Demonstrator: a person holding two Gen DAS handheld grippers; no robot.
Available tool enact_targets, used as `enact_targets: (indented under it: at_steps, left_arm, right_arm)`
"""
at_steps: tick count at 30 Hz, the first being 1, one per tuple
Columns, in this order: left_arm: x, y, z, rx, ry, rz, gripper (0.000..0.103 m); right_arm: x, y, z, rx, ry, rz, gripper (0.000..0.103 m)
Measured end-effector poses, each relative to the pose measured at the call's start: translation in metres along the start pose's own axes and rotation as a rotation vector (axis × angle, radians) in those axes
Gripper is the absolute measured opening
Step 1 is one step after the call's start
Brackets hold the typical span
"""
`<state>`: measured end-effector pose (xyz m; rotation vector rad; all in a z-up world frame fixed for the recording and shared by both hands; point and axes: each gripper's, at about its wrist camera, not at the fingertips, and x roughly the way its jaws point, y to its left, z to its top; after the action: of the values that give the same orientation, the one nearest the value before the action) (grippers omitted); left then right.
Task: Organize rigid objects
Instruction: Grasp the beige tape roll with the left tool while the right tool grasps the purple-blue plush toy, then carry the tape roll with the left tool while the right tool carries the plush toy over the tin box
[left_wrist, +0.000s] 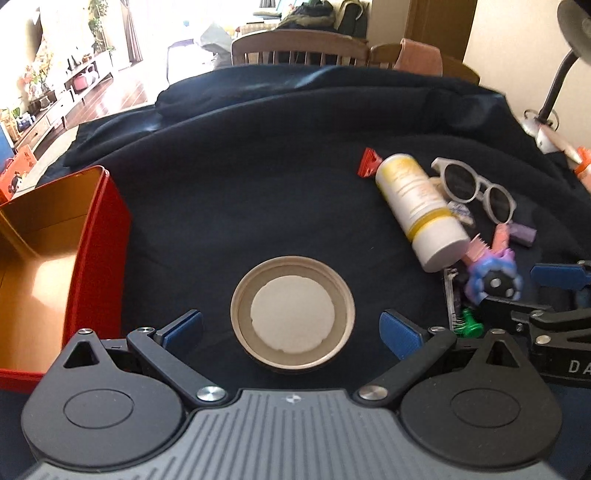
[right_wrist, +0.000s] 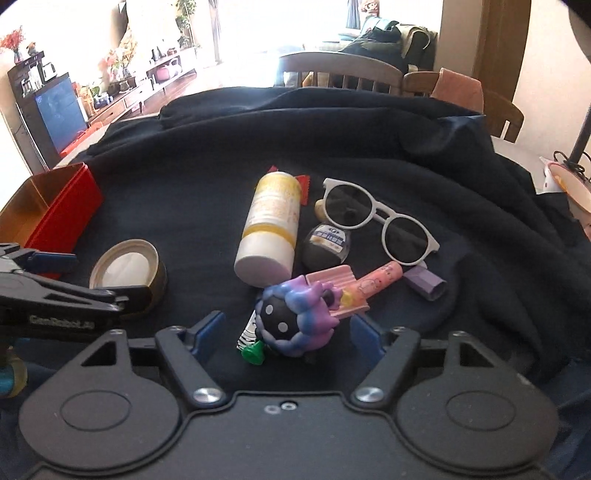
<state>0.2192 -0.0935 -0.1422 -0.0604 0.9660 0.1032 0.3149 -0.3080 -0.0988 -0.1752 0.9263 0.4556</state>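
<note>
A round beige lid with a white liner lies on the dark cloth between the open jaws of my left gripper; it also shows in the right wrist view. An open red tin box stands to its left. My right gripper is open around a purple-and-black round toy. Behind the toy lie a white-and-yellow bottle, white sunglasses, a pink tube, a purple piece, a dark capsule and a green-capped item.
The table is covered by a rumpled dark cloth. Wooden chairs stand behind it. A lamp arm rises at the right edge. A red clip lies by the bottle's far end.
</note>
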Motion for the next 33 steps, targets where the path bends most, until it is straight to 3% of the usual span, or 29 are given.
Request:
enact_targets:
  at_steps: [2, 10, 14, 22, 33]
  left_arm:
    - [0.006, -0.001, 0.001, 0.003, 0.010, 0.007, 0.101]
    - [0.019, -0.003, 0.004, -0.002, 0.038, 0.004, 0.077]
    - [0.019, -0.001, 0.004, -0.019, 0.040, 0.000, 0.077]
    - [0.016, 0.001, 0.004, -0.032, 0.049, 0.027, 0.077]
    - [-0.019, 0.006, 0.004, -0.050, 0.021, 0.052, 0.077]
  right_arm:
    - [0.005, 0.000, 0.000, -0.008, 0.004, -0.006, 0.071]
    - [0.019, -0.003, -0.001, 0.001, 0.024, -0.022, 0.061]
    - [0.020, -0.005, -0.001, 0.012, 0.023, -0.023, 0.054]
    - [0.016, -0.004, -0.001, 0.027, 0.023, -0.024, 0.054]
    - [-0.017, 0.009, 0.006, -0.008, -0.023, 0.006, 0.054]
